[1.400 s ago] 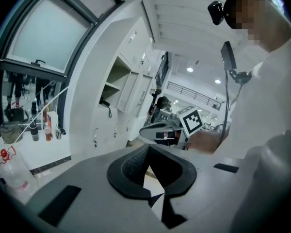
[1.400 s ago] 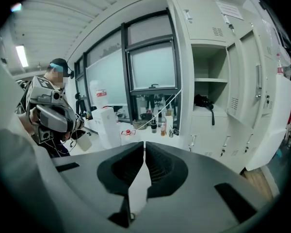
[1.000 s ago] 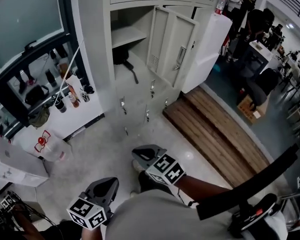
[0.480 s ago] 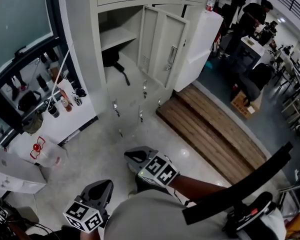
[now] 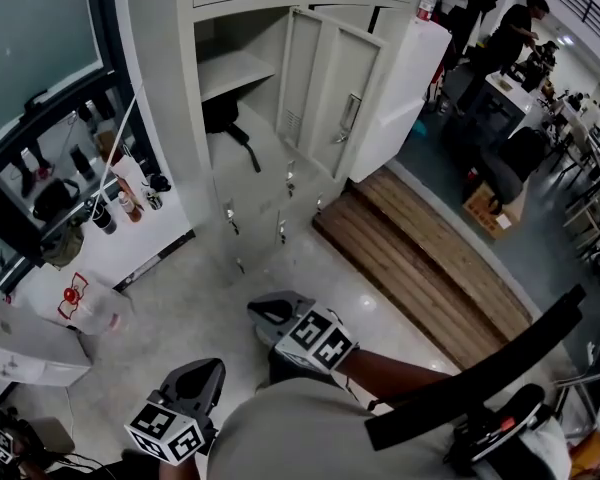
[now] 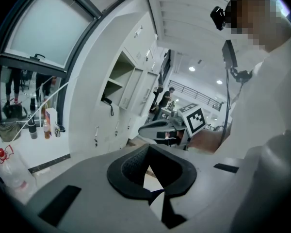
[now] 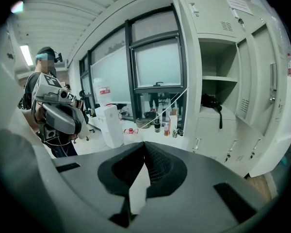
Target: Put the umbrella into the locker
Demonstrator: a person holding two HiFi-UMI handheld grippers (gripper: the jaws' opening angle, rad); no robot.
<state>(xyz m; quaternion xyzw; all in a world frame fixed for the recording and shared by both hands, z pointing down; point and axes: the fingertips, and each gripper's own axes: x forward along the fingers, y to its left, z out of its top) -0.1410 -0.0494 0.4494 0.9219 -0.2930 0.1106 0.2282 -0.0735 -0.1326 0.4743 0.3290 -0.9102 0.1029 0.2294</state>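
Note:
The black umbrella [image 5: 225,118] lies inside the open locker compartment [image 5: 242,68], its strap hanging over the front edge. The umbrella [image 7: 211,102] also shows in the right gripper view, and small at the umbrella [image 6: 106,101] in the left gripper view. The locker door [image 5: 330,83] stands swung open to the right. My left gripper [image 5: 213,366] and right gripper [image 5: 258,308] are held close to my body, well short of the locker. Left gripper [image 6: 148,147] and right gripper [image 7: 144,144] have their jaws together with nothing between them.
A wooden step platform [image 5: 420,268] lies right of the lockers. A white bag with a red bow [image 5: 80,298] and bottles [image 5: 120,203] sit by the window on the left. Another person with grippers [image 7: 53,110] stands to the left. People work at desks [image 5: 510,78] far right.
The head view has shifted, so the locker sits a little further left in the picture. Both grippers drifted slightly with my body. Their jaws stay together.

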